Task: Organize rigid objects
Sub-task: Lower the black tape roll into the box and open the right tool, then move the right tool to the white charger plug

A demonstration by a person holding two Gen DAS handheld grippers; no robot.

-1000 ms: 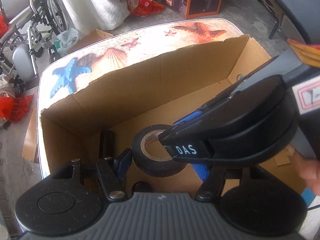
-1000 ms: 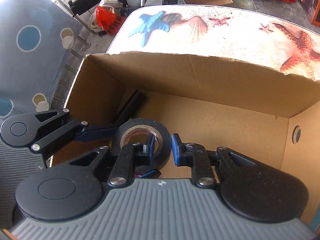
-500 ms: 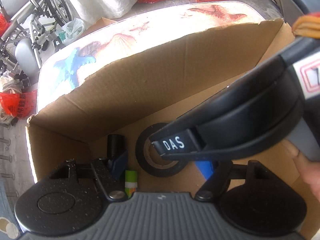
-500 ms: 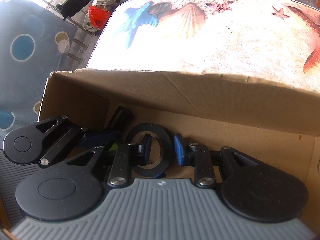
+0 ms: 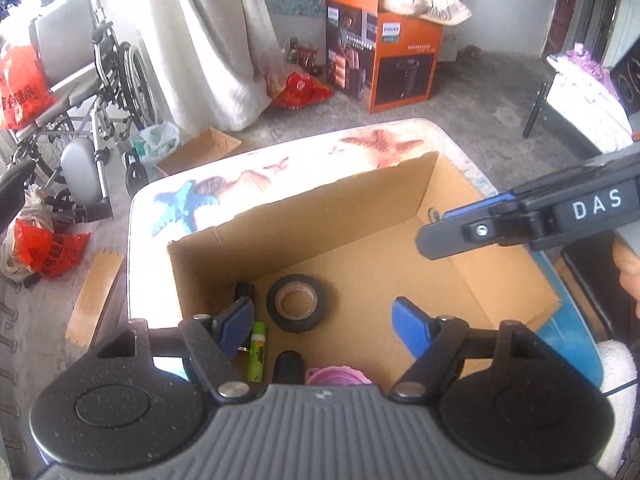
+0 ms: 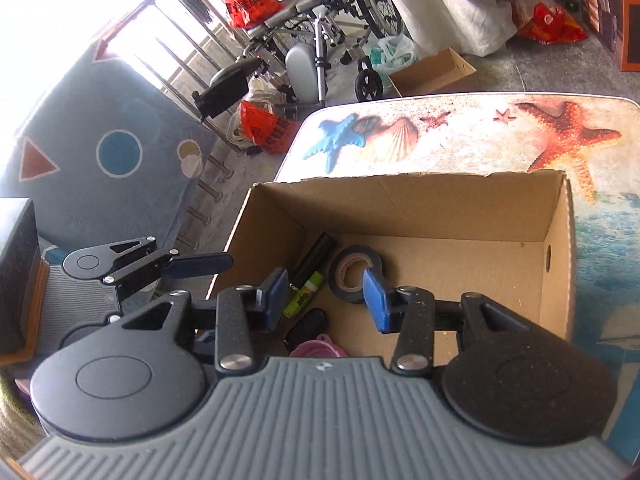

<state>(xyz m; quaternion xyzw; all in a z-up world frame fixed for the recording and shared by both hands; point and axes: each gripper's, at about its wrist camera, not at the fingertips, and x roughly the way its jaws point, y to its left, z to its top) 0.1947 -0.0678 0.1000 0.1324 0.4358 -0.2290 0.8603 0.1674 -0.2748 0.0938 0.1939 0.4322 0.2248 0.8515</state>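
Note:
An open cardboard box (image 5: 360,196) (image 6: 424,200) stands on the seashell-print table. On its floor lie a roll of black tape (image 5: 296,303) (image 6: 354,272), a black cylinder (image 6: 316,256) (image 5: 244,290), a green tube (image 5: 257,351) (image 6: 304,294), a black rounded object (image 5: 289,366) and a pink object (image 5: 336,376) (image 6: 318,346). My left gripper (image 5: 324,326) is open and empty, raised above the box. My right gripper (image 6: 326,296) is open and empty above the box; it also shows in the left wrist view (image 5: 520,220).
The table (image 6: 460,132) extends beyond the box. A wheelchair (image 5: 80,92), red bags (image 5: 48,252), a small cardboard box (image 6: 436,70) and an orange carton (image 5: 380,36) stand on the floor around. A patterned blue cushion (image 6: 100,160) lies to the left.
My right gripper opened off the black tape, which now lies on the box floor. Both grippers rose up and back out of the box.

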